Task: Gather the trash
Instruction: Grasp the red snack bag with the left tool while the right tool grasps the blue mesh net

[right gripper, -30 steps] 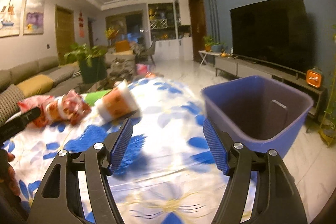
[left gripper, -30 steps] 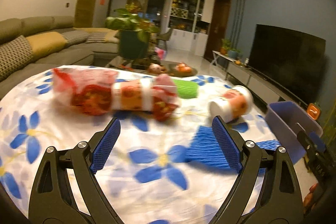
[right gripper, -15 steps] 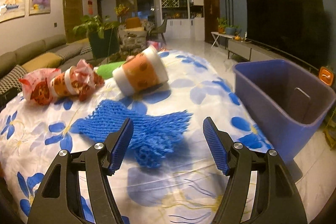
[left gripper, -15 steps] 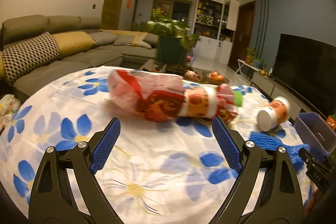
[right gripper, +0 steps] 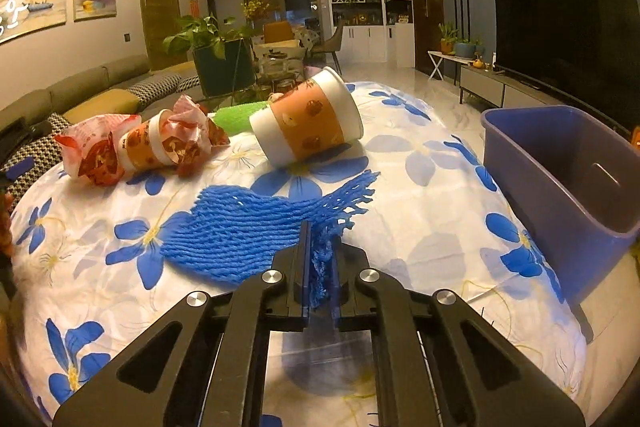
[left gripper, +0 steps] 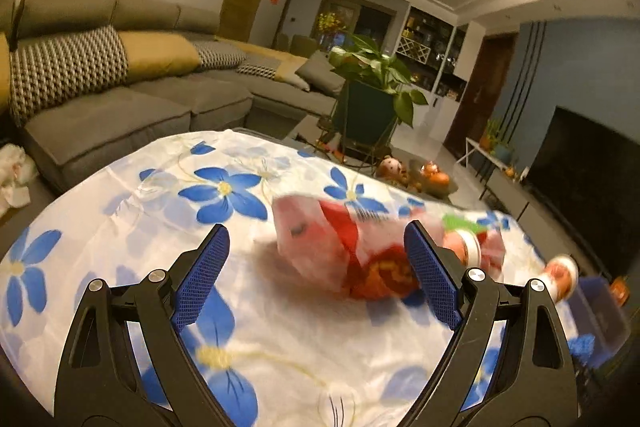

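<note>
A blue foam net sleeve is seen lying flat on the flower-print cloth of the worktop, its mesh ribbed and its far edge frayed into loose strands. Its near corner is being pinched between the closed fingers of the right hand-held gripper, which is being held low over the near edge of the worktop and pointed along the cloth. Behind the sleeve, a white paper cup with an orange band is lying on its side, with a green foam piece just beyond it. To the left, a crumpled red-and-white wrapper bundle is resting on the cloth. A blue plastic bin is standing at the right edge of the worktop, beside the cloth.

The left hand-held gripper is being held with its fingers wide apart and nothing between them, just above the cloth and aimed at the wrapper bundle, which is blurred in this view.
</note>
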Demonstrator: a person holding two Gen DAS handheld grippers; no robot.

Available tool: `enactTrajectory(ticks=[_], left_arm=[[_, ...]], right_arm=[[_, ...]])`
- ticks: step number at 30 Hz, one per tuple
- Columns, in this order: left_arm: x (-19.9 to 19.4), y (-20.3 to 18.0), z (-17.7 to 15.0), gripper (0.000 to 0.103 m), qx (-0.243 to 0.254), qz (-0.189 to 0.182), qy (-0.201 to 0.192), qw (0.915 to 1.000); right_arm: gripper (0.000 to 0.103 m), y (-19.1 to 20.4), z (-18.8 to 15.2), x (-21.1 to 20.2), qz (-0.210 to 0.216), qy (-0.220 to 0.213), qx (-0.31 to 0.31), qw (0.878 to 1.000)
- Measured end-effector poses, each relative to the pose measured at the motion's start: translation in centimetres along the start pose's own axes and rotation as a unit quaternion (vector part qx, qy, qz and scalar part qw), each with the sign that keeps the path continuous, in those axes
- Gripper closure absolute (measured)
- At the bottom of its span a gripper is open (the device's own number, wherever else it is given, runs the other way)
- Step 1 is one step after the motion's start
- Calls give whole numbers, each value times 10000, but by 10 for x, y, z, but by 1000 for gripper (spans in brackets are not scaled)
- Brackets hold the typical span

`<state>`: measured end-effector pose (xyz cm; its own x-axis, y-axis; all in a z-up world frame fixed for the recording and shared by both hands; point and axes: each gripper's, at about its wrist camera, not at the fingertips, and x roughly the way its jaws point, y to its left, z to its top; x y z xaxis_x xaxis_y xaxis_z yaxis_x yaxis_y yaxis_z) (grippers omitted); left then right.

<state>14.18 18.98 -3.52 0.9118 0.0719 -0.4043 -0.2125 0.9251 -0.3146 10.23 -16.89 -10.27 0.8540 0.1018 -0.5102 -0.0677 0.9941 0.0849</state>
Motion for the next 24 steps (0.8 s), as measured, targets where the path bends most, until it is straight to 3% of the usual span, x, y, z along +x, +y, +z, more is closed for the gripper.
enactTrajectory(ticks=[5, 8, 13, 16, 18, 21, 24], left_arm=[[23, 14, 23, 16, -540, -393, 242, 9975], [40, 18, 26, 20, -742, -510, 577, 9943], [58, 29, 11, 47, -970, -914, 1210, 9837], [59, 35, 1, 69, -1154, -1234, 1364, 9761], [58, 34, -4, 90, -1151, -1353, 1421, 9738], [58, 31, -10, 99, -1158, -1535, 1505, 9697], [53, 25, -16, 100, -1068, -1621, 1528, 9690]], right_arm=[[95, 5, 2, -6, -24, -80, -113, 9999], [95, 7, 1, -8, -22, -95, -129, 9999], [95, 8, 2, -13, -22, -126, -150, 9998], [95, 9, 2, -16, -3, -150, -161, 9998], [95, 12, 2, -19, 3, -175, -174, 9997], [95, 12, 1, -23, 23, -191, -168, 9997], [95, 10, 1, -27, 11, -213, -154, 9997]])
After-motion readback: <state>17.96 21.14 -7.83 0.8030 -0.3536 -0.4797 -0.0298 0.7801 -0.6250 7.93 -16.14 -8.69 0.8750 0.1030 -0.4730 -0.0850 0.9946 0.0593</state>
